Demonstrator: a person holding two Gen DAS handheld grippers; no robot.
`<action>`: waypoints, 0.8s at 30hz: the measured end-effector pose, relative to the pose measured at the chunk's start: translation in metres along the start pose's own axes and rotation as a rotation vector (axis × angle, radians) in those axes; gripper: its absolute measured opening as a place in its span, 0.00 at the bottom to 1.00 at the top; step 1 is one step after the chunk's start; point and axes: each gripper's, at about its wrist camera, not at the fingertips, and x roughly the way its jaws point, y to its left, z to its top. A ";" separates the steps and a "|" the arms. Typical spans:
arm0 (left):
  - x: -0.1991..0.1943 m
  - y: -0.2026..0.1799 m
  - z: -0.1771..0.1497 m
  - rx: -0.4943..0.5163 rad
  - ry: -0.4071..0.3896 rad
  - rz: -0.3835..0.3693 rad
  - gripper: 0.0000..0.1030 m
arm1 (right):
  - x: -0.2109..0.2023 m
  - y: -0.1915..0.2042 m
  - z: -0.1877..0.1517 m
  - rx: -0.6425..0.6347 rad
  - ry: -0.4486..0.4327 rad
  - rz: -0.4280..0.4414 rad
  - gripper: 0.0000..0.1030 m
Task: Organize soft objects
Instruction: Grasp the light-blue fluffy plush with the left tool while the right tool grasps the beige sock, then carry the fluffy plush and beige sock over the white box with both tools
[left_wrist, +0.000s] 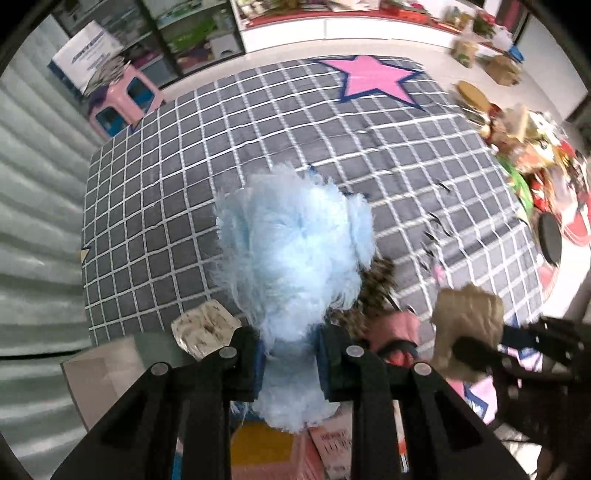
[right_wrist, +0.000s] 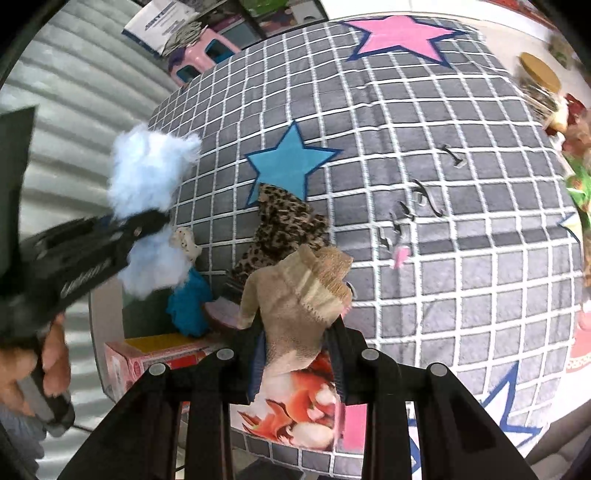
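— Fluffy blue toy (left_wrist: 291, 266) sits clenched in your left gripper (left_wrist: 290, 354), lifted above the grey checked rug (left_wrist: 258, 147) with its pink star (left_wrist: 373, 77).

— And your right gripper (right_wrist: 295, 350) pinches the beige sock (right_wrist: 295, 295); a leopard-print cloth (right_wrist: 284, 225) lies just beyond, a pink stool (left_wrist: 122, 99) by the rug's far corner.

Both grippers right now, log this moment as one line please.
left gripper: shut on fluffy light-blue piece | right gripper: shut on beige sock | both lifted above grid rug
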 end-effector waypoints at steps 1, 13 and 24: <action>-0.005 -0.006 -0.006 0.012 -0.004 -0.008 0.24 | -0.002 -0.001 -0.003 0.007 -0.002 -0.005 0.31; -0.049 -0.057 -0.085 0.165 -0.022 -0.114 0.24 | -0.034 -0.026 -0.067 0.104 -0.007 -0.069 0.31; -0.061 -0.064 -0.162 0.258 0.006 -0.136 0.24 | -0.027 0.001 -0.123 0.066 0.051 -0.087 0.31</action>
